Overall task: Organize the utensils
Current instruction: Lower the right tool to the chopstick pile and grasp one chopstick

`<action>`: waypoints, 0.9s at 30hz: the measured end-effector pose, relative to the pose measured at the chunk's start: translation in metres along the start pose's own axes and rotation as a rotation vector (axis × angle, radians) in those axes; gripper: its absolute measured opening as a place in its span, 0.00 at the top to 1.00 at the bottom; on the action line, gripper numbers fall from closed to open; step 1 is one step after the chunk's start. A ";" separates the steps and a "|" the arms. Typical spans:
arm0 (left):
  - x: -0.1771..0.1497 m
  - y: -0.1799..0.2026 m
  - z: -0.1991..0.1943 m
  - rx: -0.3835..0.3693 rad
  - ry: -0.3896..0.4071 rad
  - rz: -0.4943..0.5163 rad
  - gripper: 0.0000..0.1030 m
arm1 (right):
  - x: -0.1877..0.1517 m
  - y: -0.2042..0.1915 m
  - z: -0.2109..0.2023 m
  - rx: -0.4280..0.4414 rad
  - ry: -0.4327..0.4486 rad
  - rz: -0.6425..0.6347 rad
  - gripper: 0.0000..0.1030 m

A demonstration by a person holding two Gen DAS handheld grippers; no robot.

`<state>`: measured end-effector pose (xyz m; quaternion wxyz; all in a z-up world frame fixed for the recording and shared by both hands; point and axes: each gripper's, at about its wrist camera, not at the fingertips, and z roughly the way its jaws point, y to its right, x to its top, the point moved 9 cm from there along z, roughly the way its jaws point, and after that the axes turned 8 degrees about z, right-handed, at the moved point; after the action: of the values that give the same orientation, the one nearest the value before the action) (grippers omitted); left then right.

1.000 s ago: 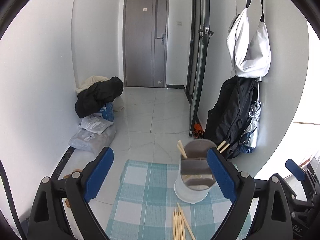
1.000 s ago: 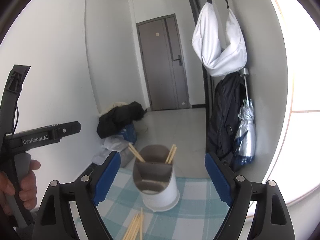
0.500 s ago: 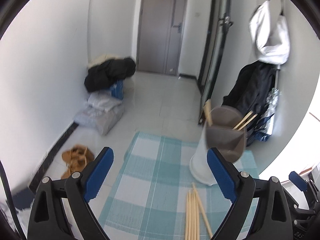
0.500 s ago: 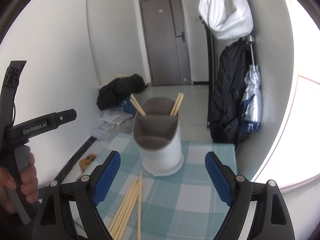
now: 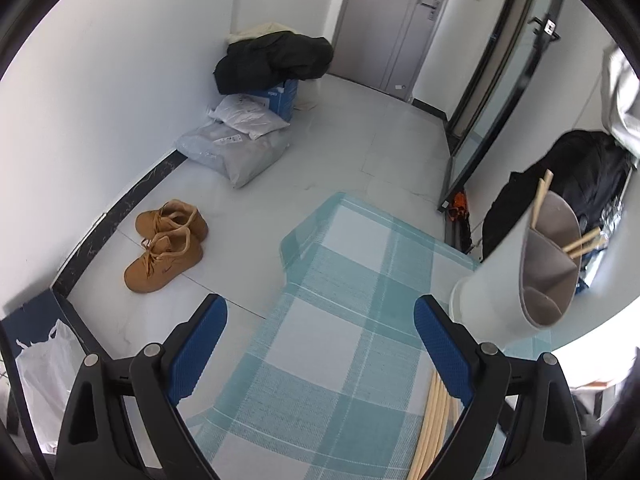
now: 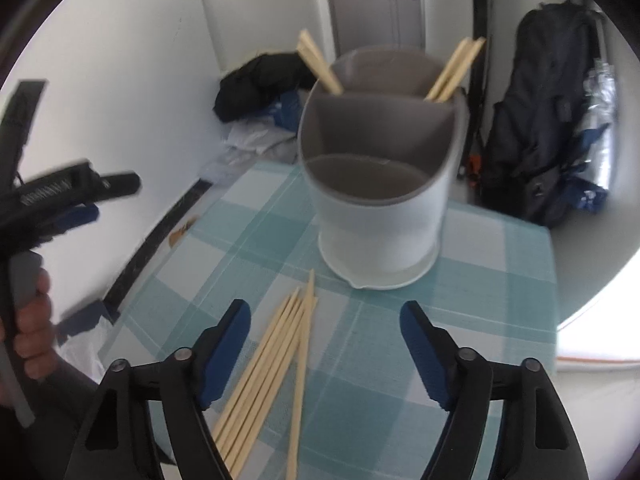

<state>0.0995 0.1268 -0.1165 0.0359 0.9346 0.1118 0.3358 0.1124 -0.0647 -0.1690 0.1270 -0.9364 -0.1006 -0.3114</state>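
A white utensil holder (image 6: 380,200) with grey inner compartments stands on the checked tablecloth (image 6: 480,320), with a few chopsticks (image 6: 456,66) in its far compartment. Several loose wooden chopsticks (image 6: 272,364) lie on the cloth in front of it. My right gripper (image 6: 326,344) hovers above the loose chopsticks; its jaws are closing and nothing is between the pads. My left gripper (image 5: 320,344) is open over the cloth, left of the holder (image 5: 512,280), with the loose chopsticks (image 5: 434,420) by its right finger. In the right wrist view, the left gripper's body (image 6: 60,196) shows at far left in a hand.
The table's far corner (image 5: 340,204) drops to a tiled floor. On the floor are tan boots (image 5: 164,244), packages (image 5: 236,148) and a dark coat pile (image 5: 276,60). A black backpack (image 6: 548,112) leans against the wall behind the table.
Both grippers have dropped and tilted downward toward the table. The holder and loose chopsticks now look larger and nearer in the right view, and the right jaws have narrowed.
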 end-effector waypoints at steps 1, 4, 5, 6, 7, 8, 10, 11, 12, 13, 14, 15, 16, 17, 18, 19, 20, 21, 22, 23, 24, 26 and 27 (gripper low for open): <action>0.001 -0.003 -0.001 0.003 0.000 -0.005 0.11 | 0.000 -0.002 0.011 0.000 -0.015 0.003 0.33; 0.002 -0.005 0.002 -0.002 -0.008 -0.011 0.11 | 0.000 -0.005 0.032 -0.005 -0.046 0.020 0.41; 0.002 -0.006 0.003 -0.010 -0.017 -0.013 0.11 | 0.000 -0.006 0.039 -0.009 -0.058 0.025 0.42; 0.002 -0.007 0.005 -0.014 -0.025 -0.014 0.11 | 0.000 -0.006 0.044 -0.011 -0.064 0.026 0.48; 0.001 -0.009 0.007 -0.013 -0.030 -0.017 0.11 | 0.000 -0.006 0.050 -0.014 -0.070 0.022 0.53; 0.002 -0.010 0.009 -0.013 -0.035 -0.019 0.11 | -0.002 -0.007 0.056 -0.022 -0.080 0.014 0.54; 0.002 -0.013 0.012 -0.021 -0.045 -0.029 0.11 | -0.004 -0.008 0.062 -0.034 -0.090 0.004 0.59; 0.001 -0.014 0.012 -0.023 -0.051 -0.035 0.11 | -0.003 -0.007 0.065 -0.043 -0.093 -0.002 0.60; 0.000 -0.015 0.013 -0.024 -0.057 -0.041 0.11 | -0.003 -0.006 0.068 -0.049 -0.093 -0.005 0.61; 0.000 -0.017 0.014 -0.027 -0.061 -0.047 0.11 | -0.003 -0.007 0.070 -0.049 -0.093 -0.008 0.62; 0.001 -0.018 0.015 -0.029 -0.062 -0.049 0.11 | -0.002 -0.007 0.072 -0.057 -0.090 -0.014 0.63; 0.000 -0.019 0.016 -0.026 -0.065 -0.050 0.11 | -0.001 -0.007 0.073 -0.064 -0.086 -0.019 0.66; 0.001 -0.019 0.016 -0.025 -0.068 -0.050 0.11 | 0.001 -0.007 0.073 -0.066 -0.085 -0.021 0.69; 0.000 -0.020 0.017 -0.026 -0.069 -0.050 0.11 | 0.001 -0.008 0.074 -0.067 -0.085 -0.023 0.72; 0.001 -0.020 0.017 -0.025 -0.068 -0.048 0.11 | 0.001 -0.009 0.075 -0.067 -0.086 -0.028 0.79; 0.001 -0.021 0.017 -0.021 -0.069 -0.046 0.11 | 0.001 -0.009 0.077 -0.068 -0.091 -0.033 0.85; 0.001 -0.021 0.018 -0.019 -0.071 -0.045 0.11 | 0.001 -0.009 0.077 -0.069 -0.089 -0.039 0.86; 0.000 -0.020 0.018 -0.022 -0.072 -0.046 0.11 | 0.001 -0.010 0.076 -0.069 -0.089 -0.043 0.90; 0.001 -0.021 0.019 -0.023 -0.074 -0.046 0.11 | 0.002 -0.011 0.075 -0.063 -0.090 -0.048 0.95; 0.000 -0.021 0.019 -0.021 -0.077 -0.045 0.11 | 0.002 -0.011 0.073 -0.062 -0.089 -0.050 0.96; 0.000 -0.020 0.019 -0.020 -0.078 -0.044 0.11 | 0.002 -0.011 0.071 -0.063 -0.081 -0.051 0.96; 0.001 -0.020 0.020 -0.018 -0.076 -0.038 0.11 | 0.004 -0.011 0.062 -0.047 -0.056 -0.044 0.96; 0.000 -0.019 0.020 -0.014 -0.078 -0.035 0.11 | 0.004 -0.010 0.056 -0.047 -0.044 -0.040 0.96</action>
<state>0.1092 0.1456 -0.1344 0.0525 0.9445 0.1243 0.2994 0.1441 -0.0380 -0.2081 0.0965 -0.9436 -0.1146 -0.2953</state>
